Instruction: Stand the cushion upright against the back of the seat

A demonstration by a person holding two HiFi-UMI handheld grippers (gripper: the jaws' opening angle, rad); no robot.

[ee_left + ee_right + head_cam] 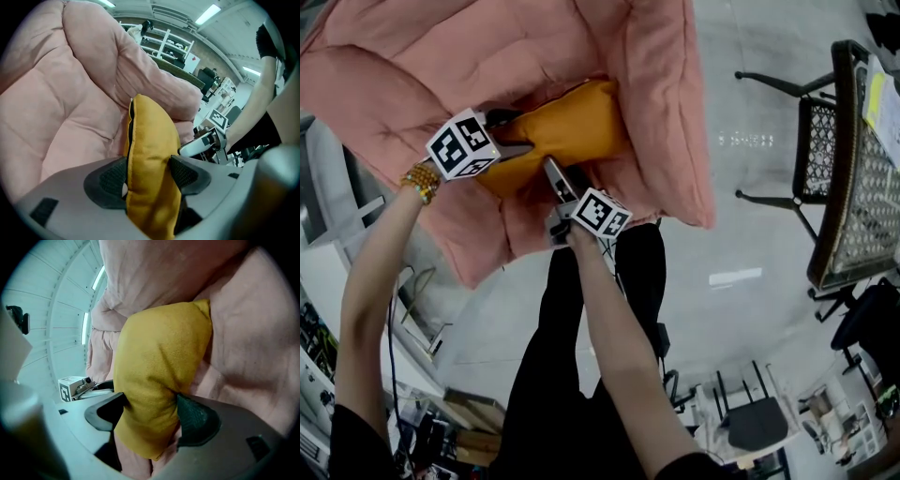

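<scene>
A mustard-yellow cushion stands on edge in the seat of a padded pink armchair, leaning toward its back. My left gripper is at the cushion's left end, my right gripper at its near lower edge. In the left gripper view the cushion runs between the wide-set jaws of the left gripper; a slim gap shows at the left pad. In the right gripper view a corner of the cushion fills the right gripper without being pinched.
The pink armchair's arm rises behind the cushion. A wicker table and a black metal chair stand to the right on the grey floor. The person's black-trousered legs are close to the seat's front. Clutter lies at lower left.
</scene>
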